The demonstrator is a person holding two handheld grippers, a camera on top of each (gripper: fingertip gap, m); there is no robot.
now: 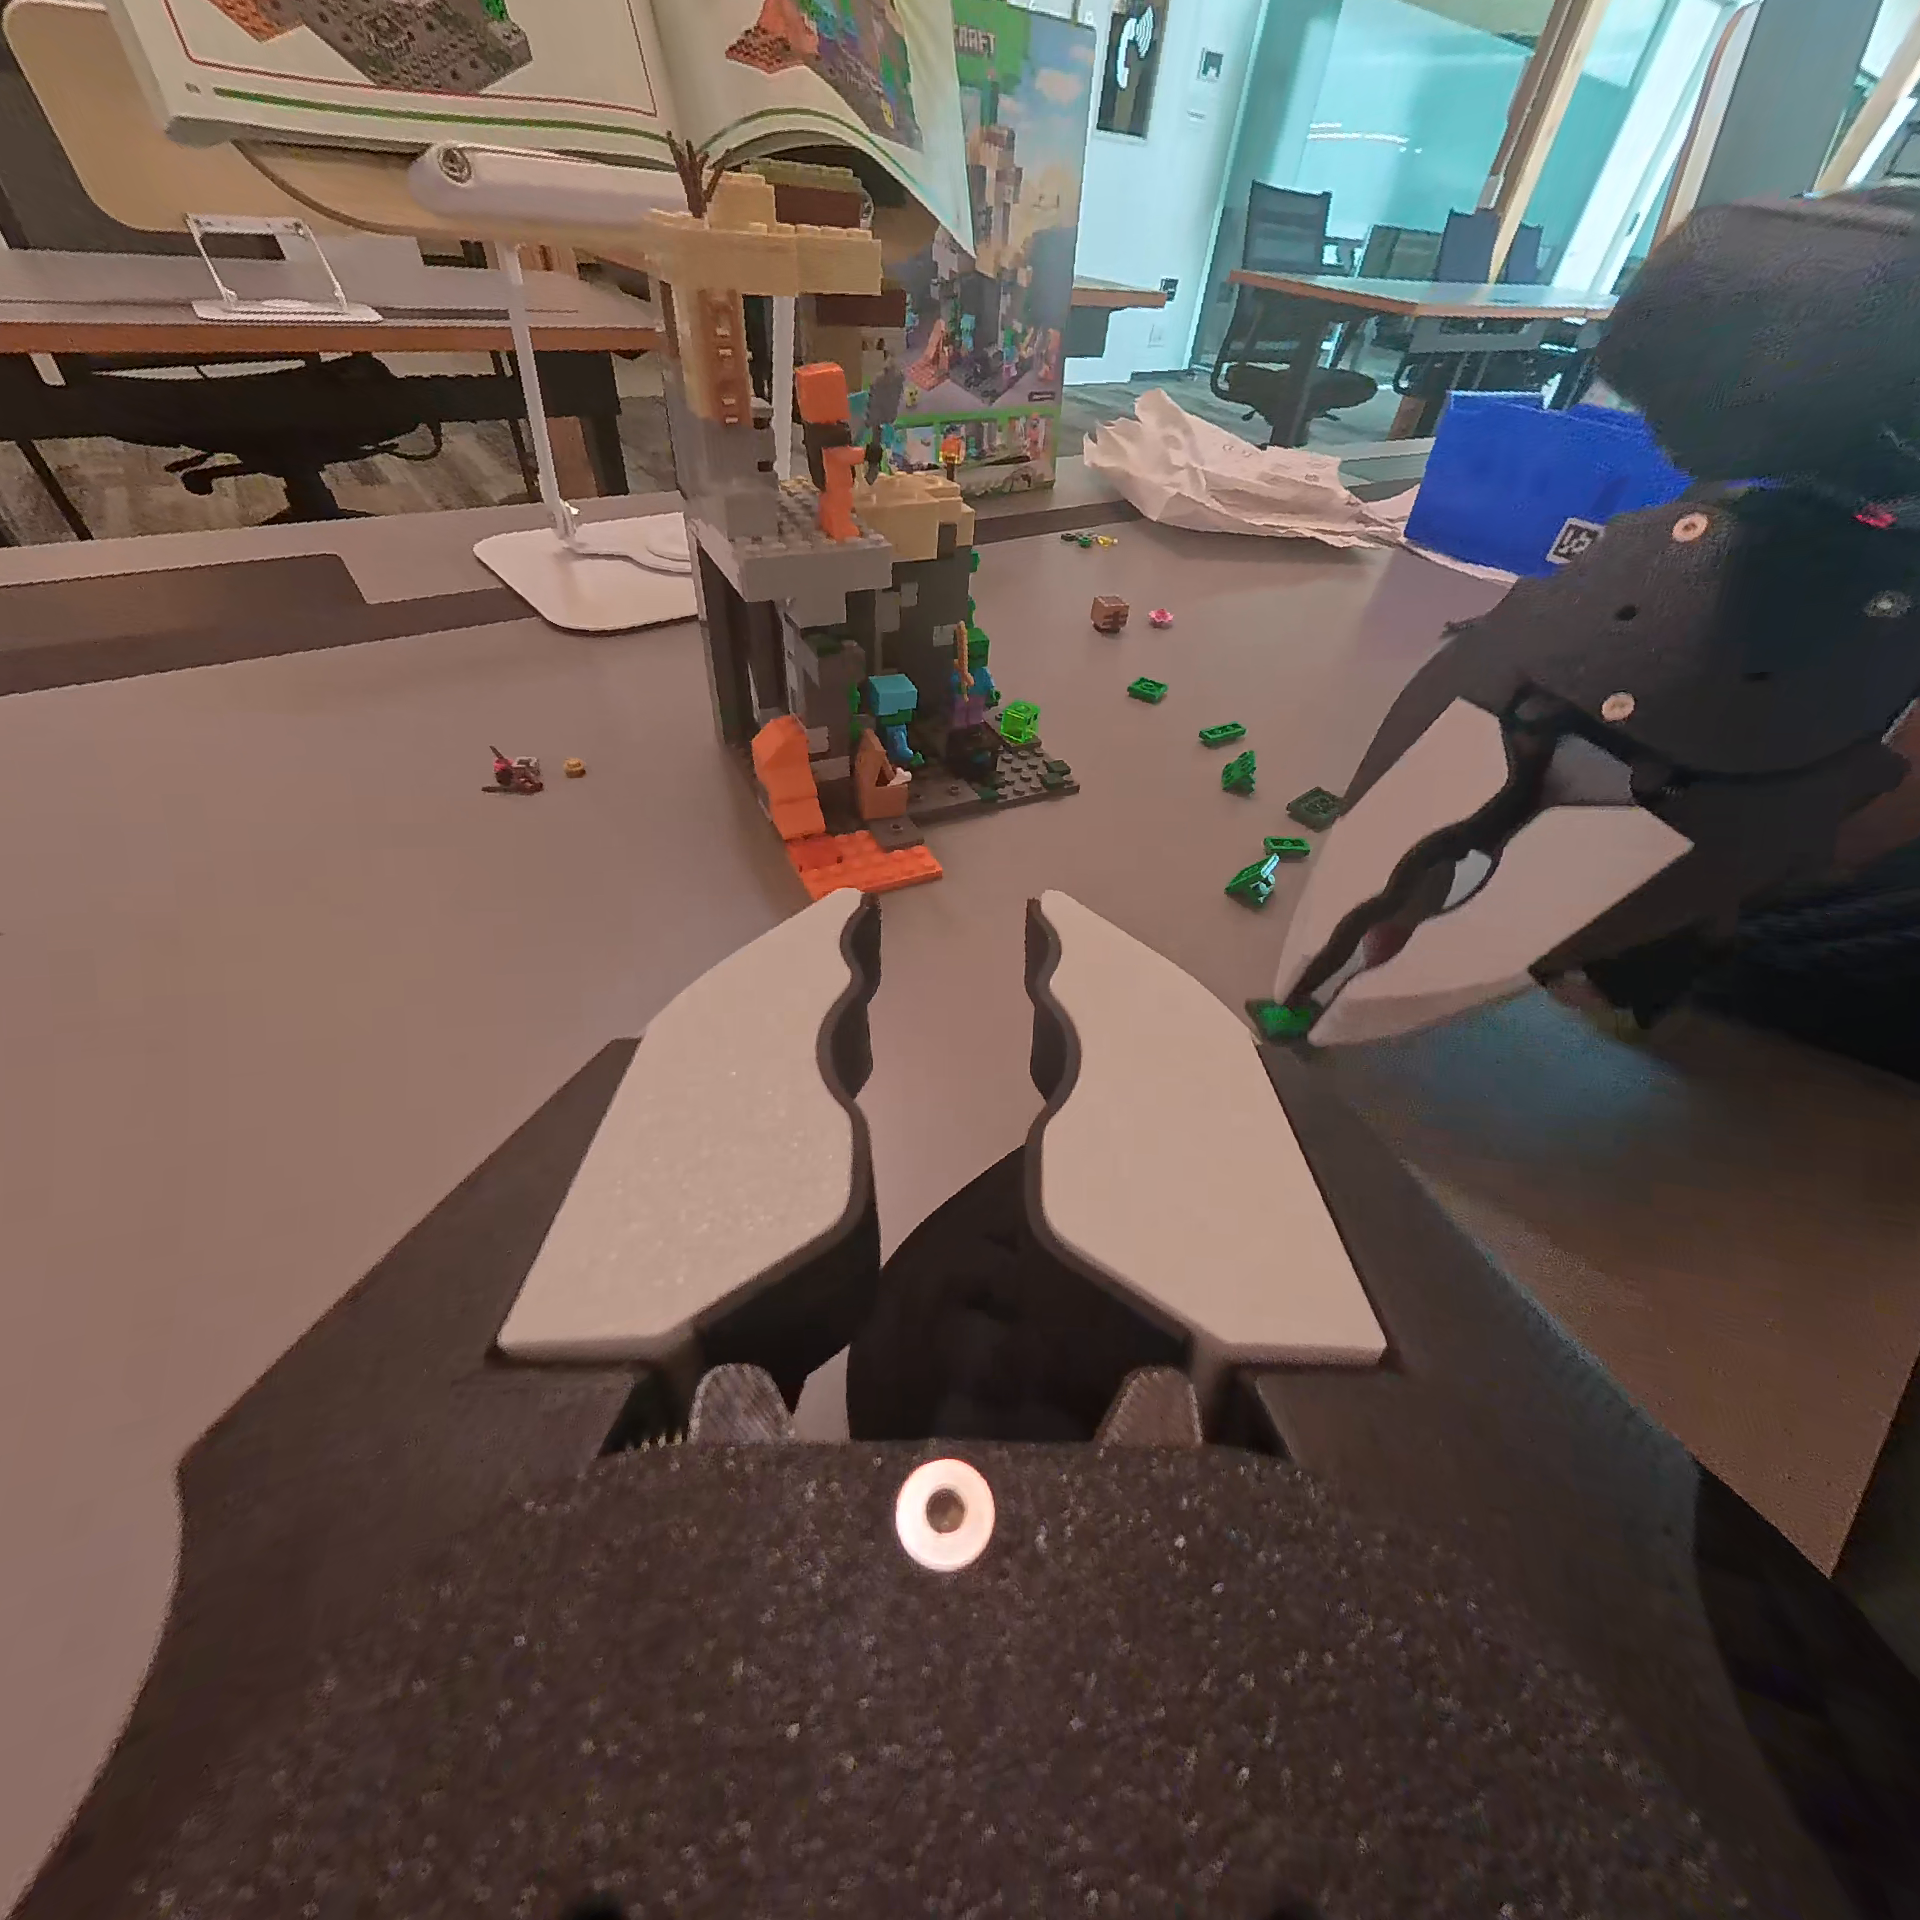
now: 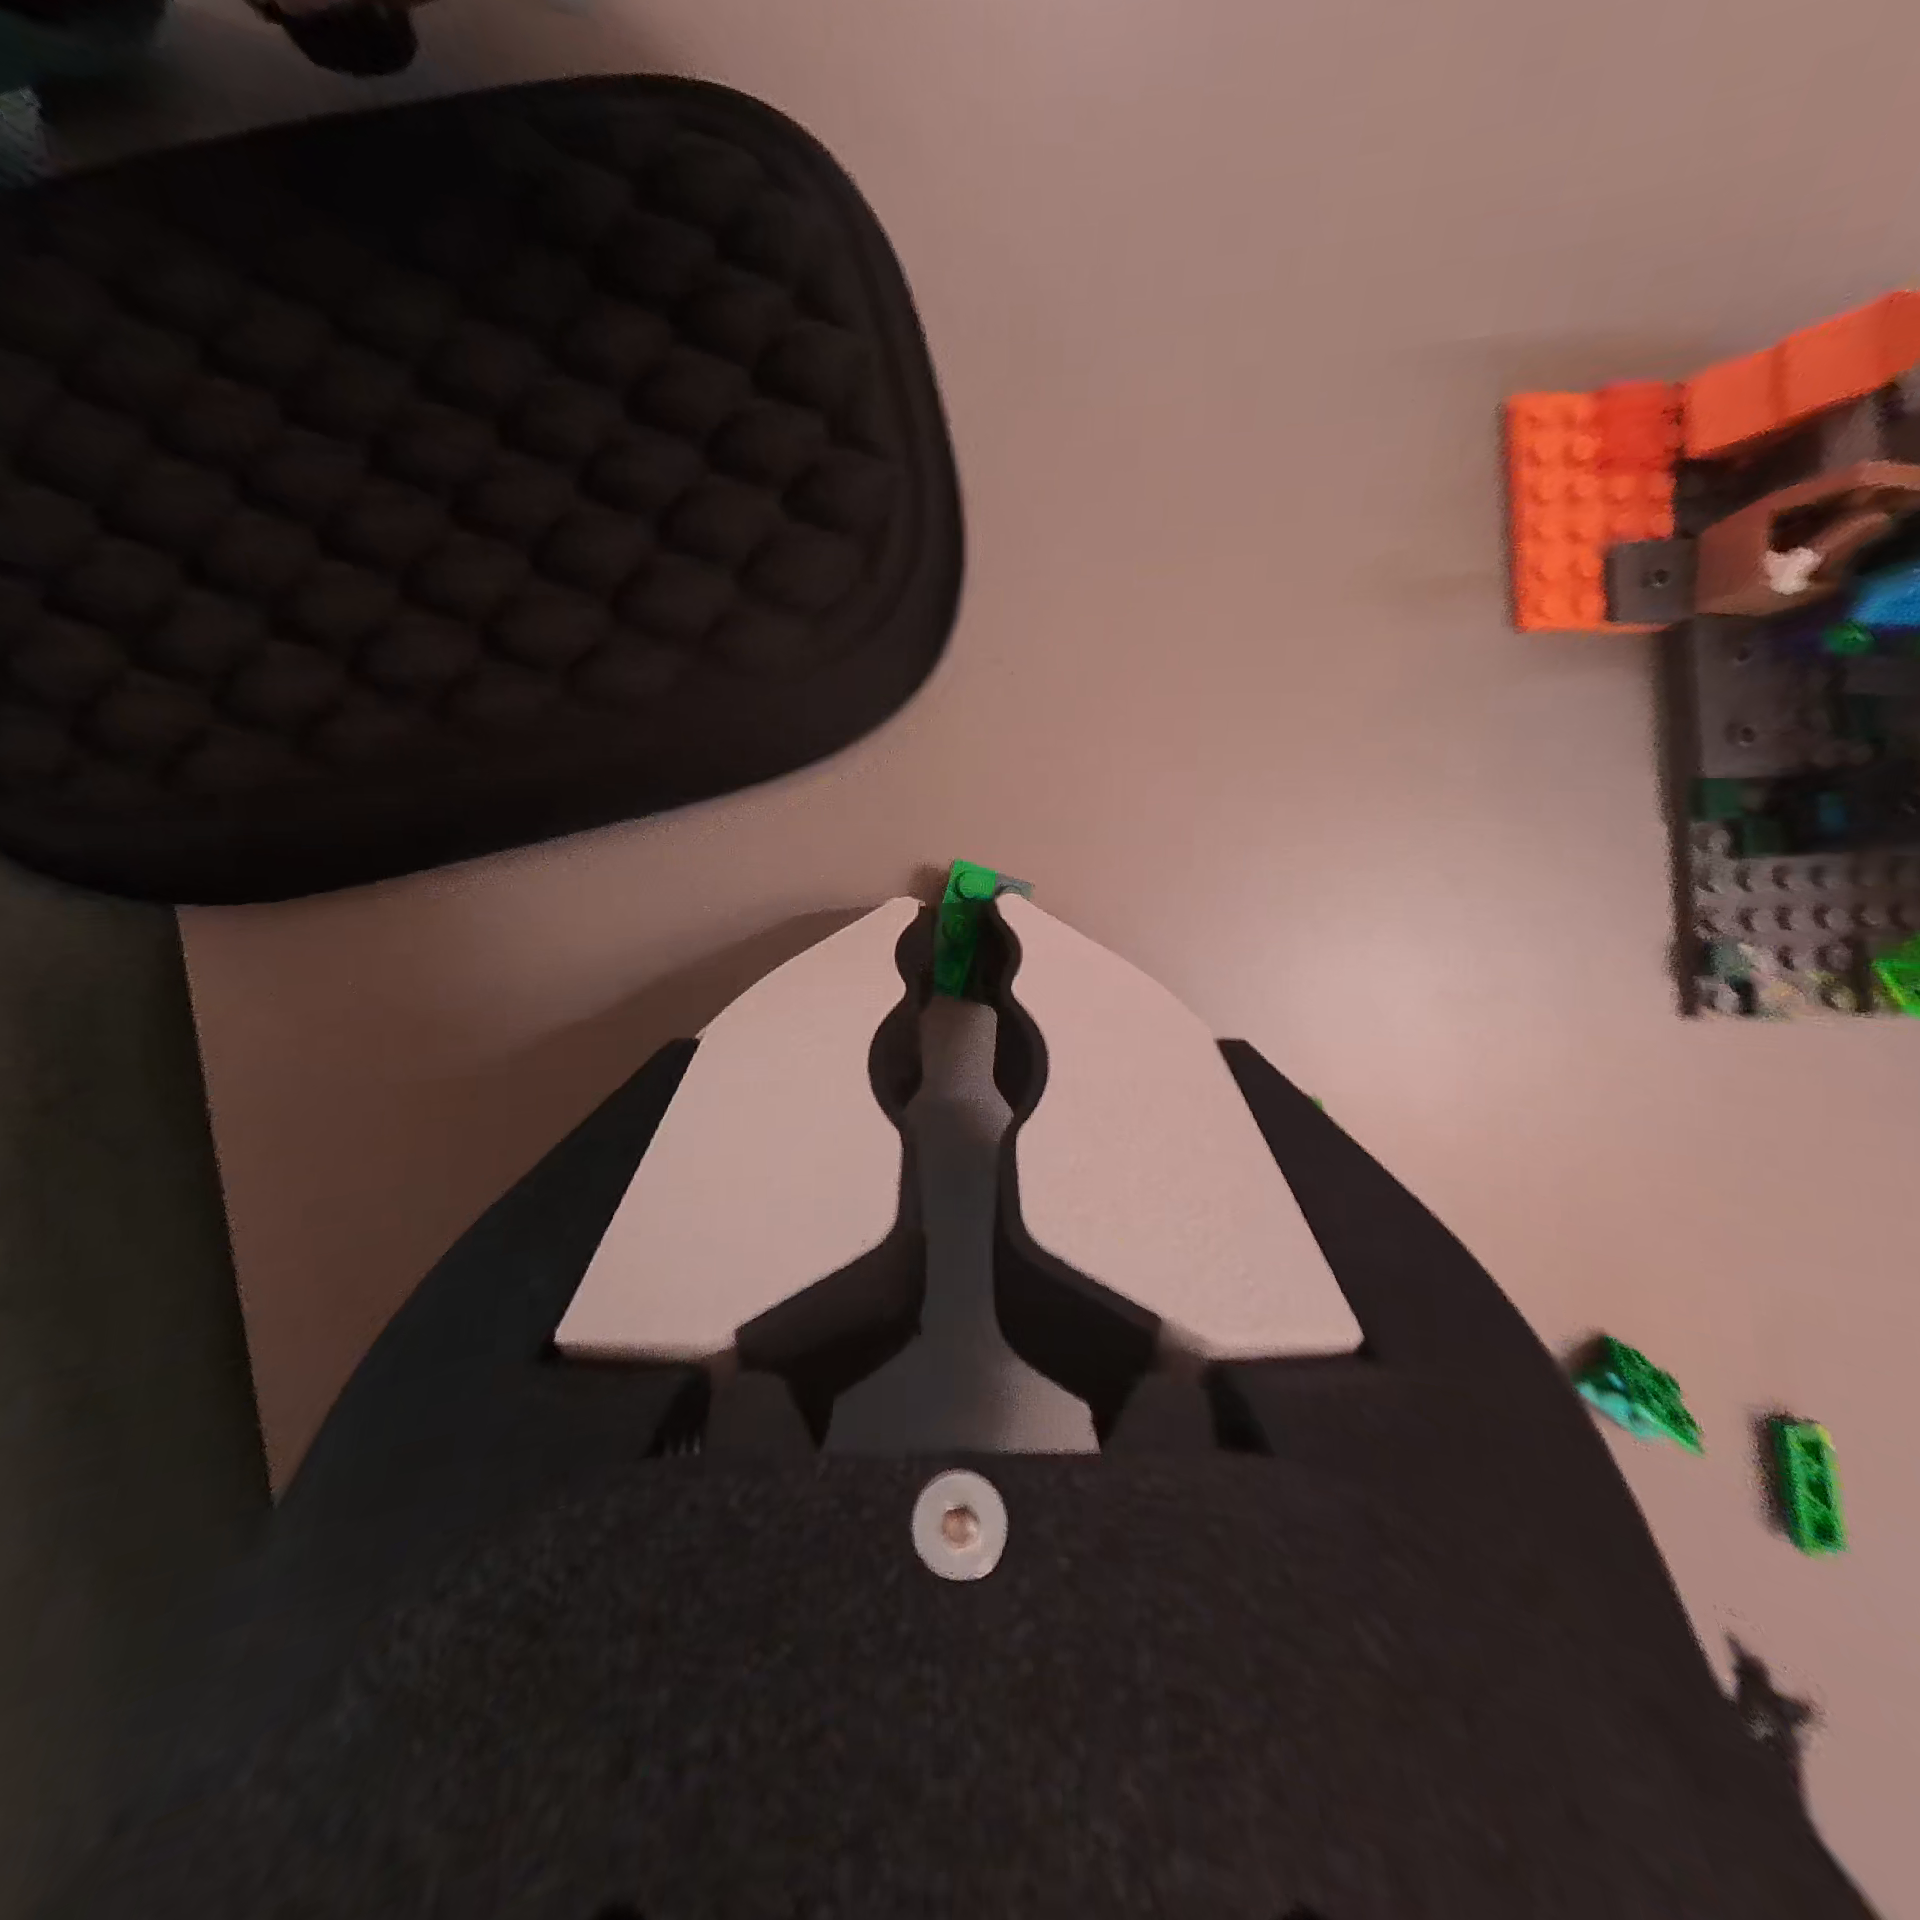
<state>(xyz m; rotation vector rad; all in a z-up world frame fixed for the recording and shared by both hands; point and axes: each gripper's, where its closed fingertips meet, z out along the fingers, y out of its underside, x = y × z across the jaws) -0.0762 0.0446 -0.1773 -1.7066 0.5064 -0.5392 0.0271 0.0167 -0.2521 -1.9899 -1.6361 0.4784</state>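
Green plate (image 2: 958, 928) sits clamped in the right gripper (image 2: 961, 914) near the brick model (image 1: 831, 644); left gripper (image 1: 951, 914) waits apart, empty, so a steady, level hold seems wise.

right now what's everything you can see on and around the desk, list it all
brick model: one, grey, tan and orange, middle of the grey desk
loose green pieces: several, on the desk right of the model
small dark piece: one, left of the model
instruction booklet: one, open, on a white stand behind the model
set box: one, colourful, upright behind the model
crumpled paper: white, far right
blue bin: one, far right
black padded cushion: one, at the desk edge
left claw: open, empty, pointing at the model
right claw: shut on a small green brick
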